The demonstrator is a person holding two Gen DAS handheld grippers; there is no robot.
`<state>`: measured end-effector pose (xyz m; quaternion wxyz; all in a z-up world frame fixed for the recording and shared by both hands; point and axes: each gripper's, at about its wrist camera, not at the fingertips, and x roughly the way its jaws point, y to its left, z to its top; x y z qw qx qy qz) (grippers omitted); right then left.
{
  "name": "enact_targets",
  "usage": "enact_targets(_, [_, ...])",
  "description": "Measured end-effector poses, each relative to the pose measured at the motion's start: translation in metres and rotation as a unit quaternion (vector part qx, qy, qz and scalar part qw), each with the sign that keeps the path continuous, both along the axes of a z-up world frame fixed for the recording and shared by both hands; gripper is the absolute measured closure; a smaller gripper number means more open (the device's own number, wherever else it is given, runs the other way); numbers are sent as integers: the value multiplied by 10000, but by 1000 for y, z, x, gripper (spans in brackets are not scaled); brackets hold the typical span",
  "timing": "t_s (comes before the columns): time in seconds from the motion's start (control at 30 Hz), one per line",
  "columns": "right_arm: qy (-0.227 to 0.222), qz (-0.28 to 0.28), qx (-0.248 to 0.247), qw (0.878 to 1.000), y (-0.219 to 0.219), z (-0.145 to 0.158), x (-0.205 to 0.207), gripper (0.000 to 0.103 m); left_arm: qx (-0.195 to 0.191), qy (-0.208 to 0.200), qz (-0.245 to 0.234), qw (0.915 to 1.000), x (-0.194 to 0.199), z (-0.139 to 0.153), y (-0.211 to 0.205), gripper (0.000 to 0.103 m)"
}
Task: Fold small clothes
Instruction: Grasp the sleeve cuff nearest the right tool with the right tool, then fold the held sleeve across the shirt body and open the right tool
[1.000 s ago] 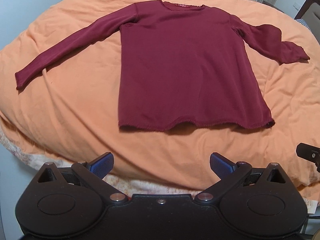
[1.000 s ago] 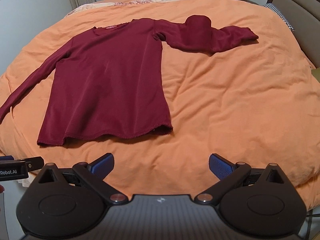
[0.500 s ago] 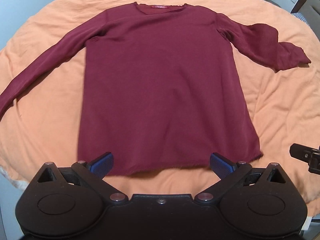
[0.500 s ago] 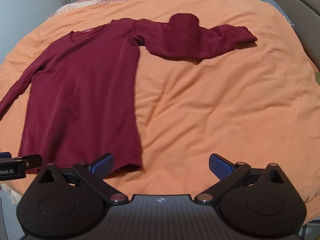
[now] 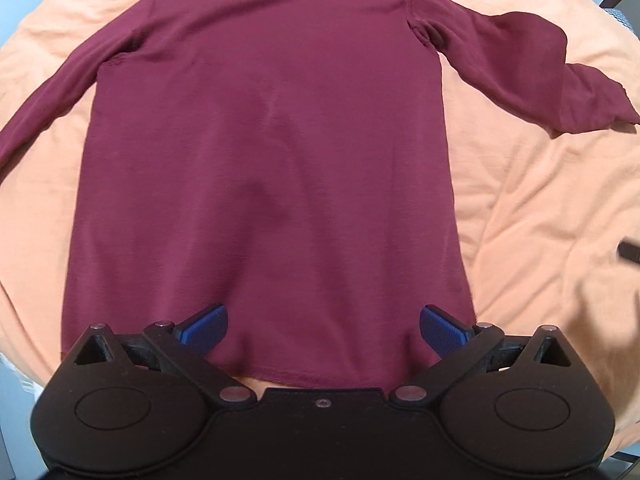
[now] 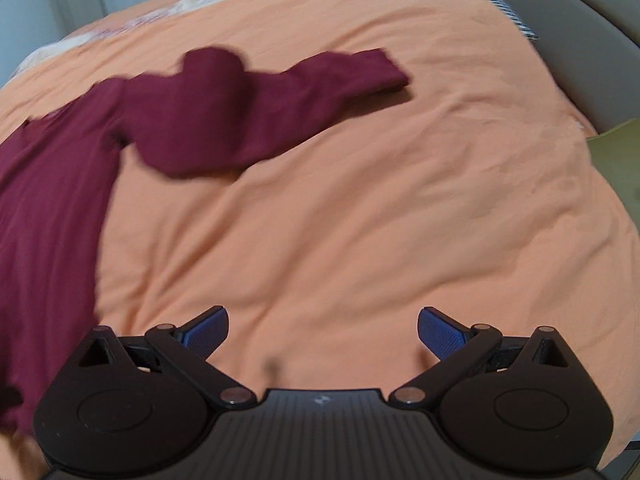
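A maroon long-sleeved top (image 5: 264,152) lies flat, front up, on an orange duvet (image 5: 540,208), collar at the far side. My left gripper (image 5: 324,330) hovers open over its bottom hem, blue pads (image 5: 206,326) wide apart with nothing between them. In the right wrist view the top's right sleeve (image 6: 248,112) lies bunched and bent, cuff pointing right, and the body (image 6: 48,208) runs down the left edge. My right gripper (image 6: 323,330) is open above bare duvet (image 6: 380,220), to the right of the body and short of the sleeve.
A padded grey headboard (image 6: 576,28) and a striped pillow (image 6: 500,8) stand at the far right. A green cloth (image 6: 616,160) lies at the bed's right edge. A dark blurred part of the other gripper (image 5: 630,250) shows at the left view's right edge.
Both grippers have moved forward over the bed. The left one now sits over the hem; the right one has swung right, toward the bunched sleeve. Both stay open.
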<state>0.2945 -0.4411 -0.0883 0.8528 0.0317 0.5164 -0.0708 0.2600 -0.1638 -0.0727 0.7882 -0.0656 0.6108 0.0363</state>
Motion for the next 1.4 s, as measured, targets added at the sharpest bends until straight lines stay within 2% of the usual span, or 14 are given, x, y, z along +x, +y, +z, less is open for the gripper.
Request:
enact_targets(0.07, [-166,-148,-106,9997,-21,-4,20,0,-25,24,75,10000,2,-2,-3,1])
enact_targets(0.2, [-838,-284,18,9961,-59,0,60,0,3,122,194,9997,6,-3,-5,1])
enact_targets(0.37, [-1317,-483,104,9901,-85,1,117,1,50,115,430,9990,6,3,1,1])
enact_targets(0.47, [-1388,-583,344,9880,-94,-6,148,14,80,99,589,9982,6,6,8,1])
enact_targets(0.53, [-1341,-578,465,9882,-96,-14,166,18,125,90,674,9976,3,9,12,1])
enact_targets(0.63, [-1238,-816,624,9870,-102,-25,184,41,150,68,862,9961,-1,12,20,1])
enact_targets(0.7, [-1252,-932,716,9851,-106,-23,187,77,141,65,989,9950,-5,13,25,1])
enact_targets(0.73, [-1305,-912,816,9839,-108,-20,187,86,128,45,1046,9944,-6,14,28,1])
enact_targets(0.77, [-1370,-872,905,9826,-109,-16,185,88,105,20,1094,9939,-7,15,30,1])
enact_targets(0.9, [-1736,-891,817,9774,-114,10,171,89,57,-90,1172,9931,-9,20,36,1])
enact_targets(1.03, [-2119,-1520,694,9629,-144,32,158,89,31,-195,1093,9938,-11,25,38,1])
enact_targets(1.2, [-1900,-1525,650,9677,-163,32,166,89,-63,-295,983,9947,-14,29,43,1])
enact_targets(1.3, [-1908,-1382,523,9704,-149,41,169,88,-100,-375,934,9949,-15,32,47,1])
enact_targets(1.4, [-2106,-1171,437,9695,-126,61,161,88,-169,-503,935,9942,-19,37,55,1])
